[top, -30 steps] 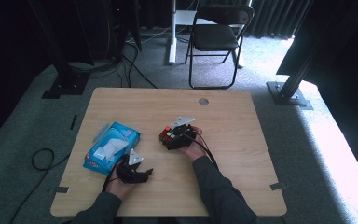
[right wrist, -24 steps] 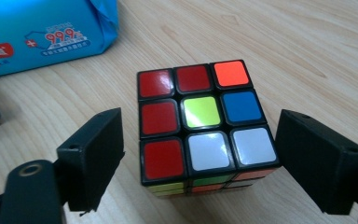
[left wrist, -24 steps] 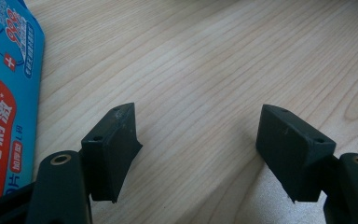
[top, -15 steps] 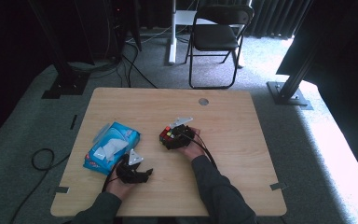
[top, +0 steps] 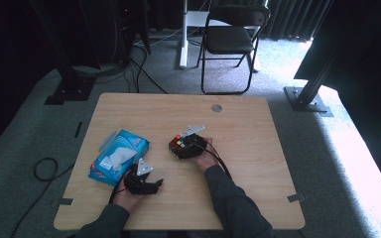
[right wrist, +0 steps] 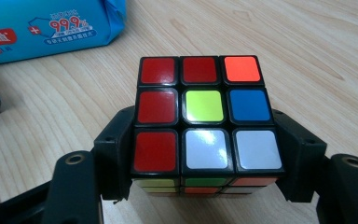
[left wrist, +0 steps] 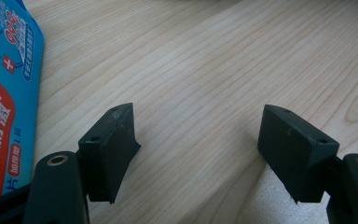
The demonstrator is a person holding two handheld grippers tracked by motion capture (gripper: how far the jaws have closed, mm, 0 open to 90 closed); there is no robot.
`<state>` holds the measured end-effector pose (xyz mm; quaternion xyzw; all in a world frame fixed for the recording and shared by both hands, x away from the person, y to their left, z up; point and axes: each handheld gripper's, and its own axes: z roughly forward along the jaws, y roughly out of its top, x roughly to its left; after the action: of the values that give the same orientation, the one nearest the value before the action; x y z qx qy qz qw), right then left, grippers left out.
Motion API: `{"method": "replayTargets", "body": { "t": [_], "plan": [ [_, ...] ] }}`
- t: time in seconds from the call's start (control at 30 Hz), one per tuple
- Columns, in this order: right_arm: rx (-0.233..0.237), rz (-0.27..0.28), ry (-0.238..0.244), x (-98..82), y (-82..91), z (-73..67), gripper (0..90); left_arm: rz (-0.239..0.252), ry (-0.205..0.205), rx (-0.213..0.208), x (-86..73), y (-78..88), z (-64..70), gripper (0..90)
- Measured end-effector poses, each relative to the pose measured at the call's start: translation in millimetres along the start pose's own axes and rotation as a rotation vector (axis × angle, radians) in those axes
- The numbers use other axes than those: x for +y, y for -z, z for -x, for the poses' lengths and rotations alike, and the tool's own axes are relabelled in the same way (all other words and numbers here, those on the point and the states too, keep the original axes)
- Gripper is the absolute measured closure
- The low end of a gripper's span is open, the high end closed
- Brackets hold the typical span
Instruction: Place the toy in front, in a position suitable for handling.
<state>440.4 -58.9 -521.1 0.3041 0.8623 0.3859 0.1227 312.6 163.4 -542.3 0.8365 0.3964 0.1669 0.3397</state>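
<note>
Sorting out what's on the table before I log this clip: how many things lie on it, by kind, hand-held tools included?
Puzzle cube: 1
Blue wipes pack: 1
Hand-held tools: 2 (left tool, right tool)
Total: 4

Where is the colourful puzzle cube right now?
In the high view, the puzzle cube sits mid-table, clamped in the right hand-held gripper, right of the blue tissue pack.
</note>
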Motion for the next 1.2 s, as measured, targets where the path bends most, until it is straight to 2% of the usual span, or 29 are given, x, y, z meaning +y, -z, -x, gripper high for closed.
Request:
{"method": "replayTargets", "body": {
  "t": [0.43,1.0,1.2],
  "plan": [
    [0.006,0.026,0.013,0.8,10.5,-0.8,34.0,0.0,0.0,0.0,0.0,-0.1,0.0,27.4],
    [0.016,0.047,0.043,-15.5,45.0,4.8,34.0,0.0,-0.002,0.0,0.3,-0.5,-0.1,26.9],
    [0.021,0.051,0.07,-20.1,54.8,5.2,34.0,-0.001,-0.002,0.0,0.3,-0.5,0.0,26.8]
  ]
}}
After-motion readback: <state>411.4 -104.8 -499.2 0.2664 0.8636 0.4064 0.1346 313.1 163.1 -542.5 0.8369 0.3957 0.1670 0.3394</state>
